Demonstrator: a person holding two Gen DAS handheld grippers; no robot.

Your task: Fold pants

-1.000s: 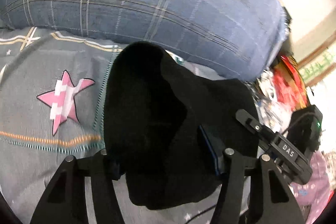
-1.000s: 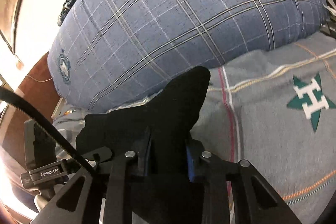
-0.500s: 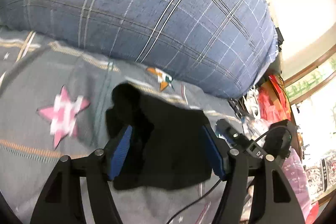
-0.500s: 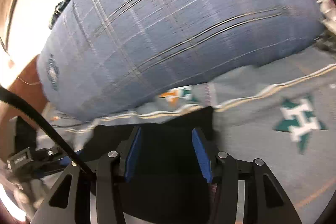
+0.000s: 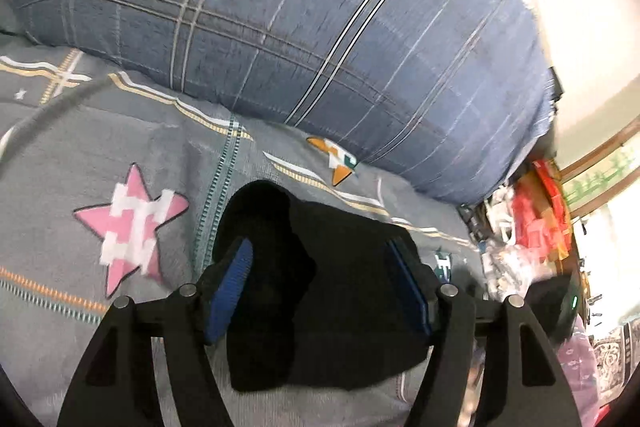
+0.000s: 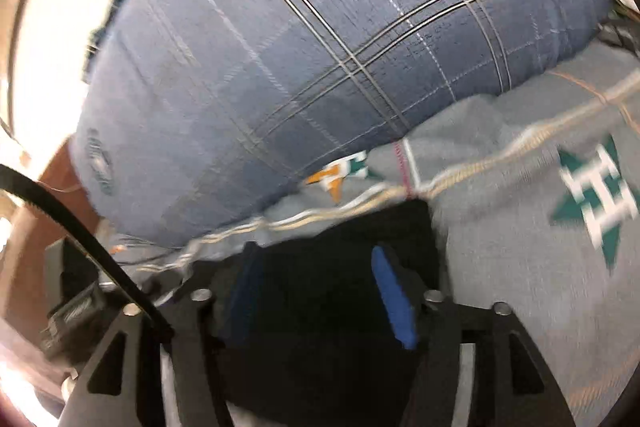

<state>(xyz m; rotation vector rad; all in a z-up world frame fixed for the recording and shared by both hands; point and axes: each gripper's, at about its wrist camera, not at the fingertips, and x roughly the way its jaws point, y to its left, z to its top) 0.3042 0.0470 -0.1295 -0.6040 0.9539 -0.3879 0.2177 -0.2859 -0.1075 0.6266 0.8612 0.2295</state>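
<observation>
Left tongs [image 5: 320,279] wide, blue pads clear of cloth on both sides; jaws just been opening, black pants [image 5: 332,307] lying between them but not pinched. Right tongs [image 6: 316,291] likewise spread, jaws just opened from a narrow pinch a second back, dark cloth below and between, pads not pressing it. Pants dropped from a raised, peaked bunch a second ago to a flat, compact black bundle now resting on the grey bedspread [image 5: 80,155]. Read as release after a fold laid down; judged late in the task, with smoothing or one more fold possibly left. Beyond the bundle: pink star print [image 5: 128,227] on the left-hand side of the left view, orange-and-green star [image 5: 338,159] at the seam, green star [image 6: 596,199] in the right view. Farther back, large blue plaid pillow [image 5: 300,27] against the wall. Hard to make out: layer count and edge alignment of the fold, black on black; near edge of the bundle cut off by the tong frames; right view motion-blurred; cluttered red and white items [image 5: 536,219] at far right not identifiable.
</observation>
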